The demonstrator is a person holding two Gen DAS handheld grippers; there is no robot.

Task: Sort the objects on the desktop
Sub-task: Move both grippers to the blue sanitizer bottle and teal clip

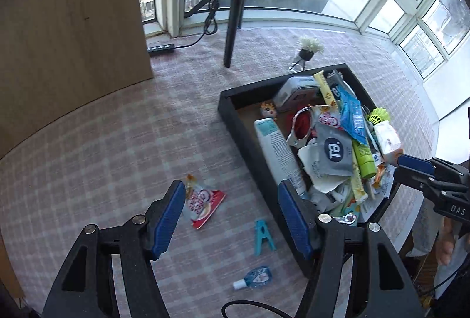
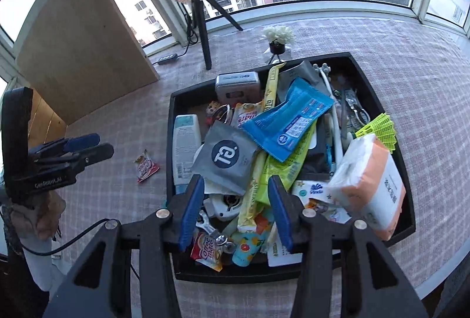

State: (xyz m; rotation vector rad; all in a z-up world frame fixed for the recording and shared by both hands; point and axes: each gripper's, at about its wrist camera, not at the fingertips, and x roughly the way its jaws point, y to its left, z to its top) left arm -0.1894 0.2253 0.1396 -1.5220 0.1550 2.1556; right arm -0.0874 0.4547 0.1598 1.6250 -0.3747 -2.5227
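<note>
Checked tablecloth carries three loose items just ahead of the left gripper [image 1: 232, 222], nearer than the right gripper [image 2: 236, 213]; both jaws apart, empty.

The heaped packets hide most of the black tray's [image 2: 173, 141] floor.

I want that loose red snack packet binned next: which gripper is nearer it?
Left. The left gripper hangs just above the red snack packet; the right gripper is over the tray.

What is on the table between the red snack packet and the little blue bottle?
In the left wrist view, a teal clothes peg lies on the checked cloth between the red snack packet and the little blue bottle, a bit toward the tray side.
</note>
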